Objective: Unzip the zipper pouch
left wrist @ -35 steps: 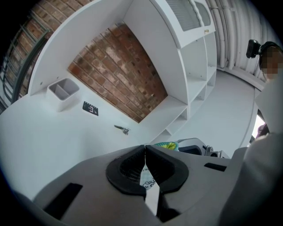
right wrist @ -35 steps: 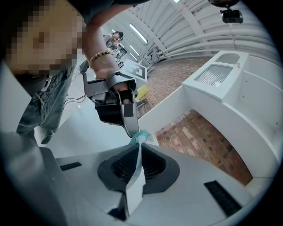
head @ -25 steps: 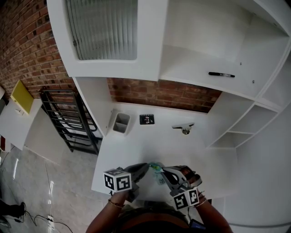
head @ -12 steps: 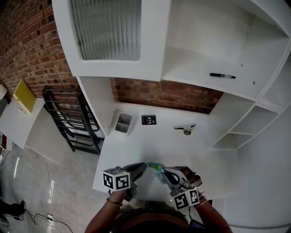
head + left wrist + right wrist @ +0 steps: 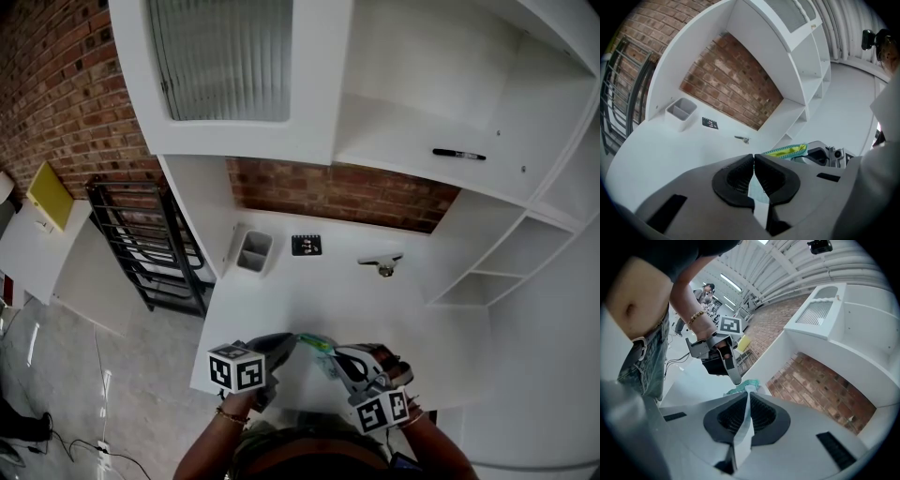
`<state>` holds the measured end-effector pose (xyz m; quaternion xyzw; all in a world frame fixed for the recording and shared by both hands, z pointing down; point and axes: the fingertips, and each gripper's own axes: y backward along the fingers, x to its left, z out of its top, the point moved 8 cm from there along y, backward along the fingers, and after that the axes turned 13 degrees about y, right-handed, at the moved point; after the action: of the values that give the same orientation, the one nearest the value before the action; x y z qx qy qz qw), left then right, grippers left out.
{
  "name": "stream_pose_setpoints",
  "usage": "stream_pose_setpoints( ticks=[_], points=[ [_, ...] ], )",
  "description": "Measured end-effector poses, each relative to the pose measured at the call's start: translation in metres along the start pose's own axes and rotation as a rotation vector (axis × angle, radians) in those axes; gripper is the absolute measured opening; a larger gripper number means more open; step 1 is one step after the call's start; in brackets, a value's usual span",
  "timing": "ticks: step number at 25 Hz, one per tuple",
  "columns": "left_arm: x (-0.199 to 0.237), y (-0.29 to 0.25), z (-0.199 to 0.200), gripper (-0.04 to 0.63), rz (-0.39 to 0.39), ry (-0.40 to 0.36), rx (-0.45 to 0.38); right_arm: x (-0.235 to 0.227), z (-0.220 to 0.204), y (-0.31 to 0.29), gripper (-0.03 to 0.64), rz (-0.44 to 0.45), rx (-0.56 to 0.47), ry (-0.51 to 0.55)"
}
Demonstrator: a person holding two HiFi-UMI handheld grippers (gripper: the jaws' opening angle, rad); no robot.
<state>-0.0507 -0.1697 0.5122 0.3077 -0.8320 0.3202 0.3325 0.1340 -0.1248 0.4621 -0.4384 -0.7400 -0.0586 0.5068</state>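
- Low in the centre of the head view, we see the left gripper (image 5: 287,342) and the right gripper (image 5: 339,358) meeting tip to tip over the near edge of the white desk (image 5: 309,300). The teal-and-green zipper pouch (image 5: 319,345) is strung between them.
- In the left gripper view, the jaws are pressed together on a pale teal fold of the pouch. The pouch's yellow-green body, edged with a teal band, shows just right of the jaw tips, and the right gripper lies beyond it at the lower right.
- In the right gripper view, the jaws are clamped on a thin pale strip of the pouch that runs down between them. A teal bunch of fabric pokes out at the tips near the centre of the frame, and the left gripper reaches in from the upper left with its tip at that bunch.
- We cannot tell whether the pouch rests on the desk or hangs clear of it, nor how far its zipper is open.
- Farther up the desk in the head view, a grey bin (image 5: 251,251) sits at the left, with a black card (image 5: 306,246) beside it. A small metal clip (image 5: 380,264) lies to the right, and all three are well apart from the pouch.
- A black marker (image 5: 459,155) lies on the shelf (image 5: 412,141) at the upper right.
- A black metal rack (image 5: 141,253) stands at the left edge, against the brick wall (image 5: 66,103).
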Motion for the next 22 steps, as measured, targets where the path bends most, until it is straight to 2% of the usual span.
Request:
stream_pose_setpoints(
  ticks=[7,22],
  points=[
    [0.008,0.007,0.002,0.008,0.065,-0.047,-0.003,-0.005,0.000,0.002,0.008,-0.027,-0.001,-0.034],
    [0.019,0.019,0.001,0.008,0.091,-0.023,-0.024,-0.006,-0.009,0.007,0.008,-0.043,0.019,-0.069]
  ],
)
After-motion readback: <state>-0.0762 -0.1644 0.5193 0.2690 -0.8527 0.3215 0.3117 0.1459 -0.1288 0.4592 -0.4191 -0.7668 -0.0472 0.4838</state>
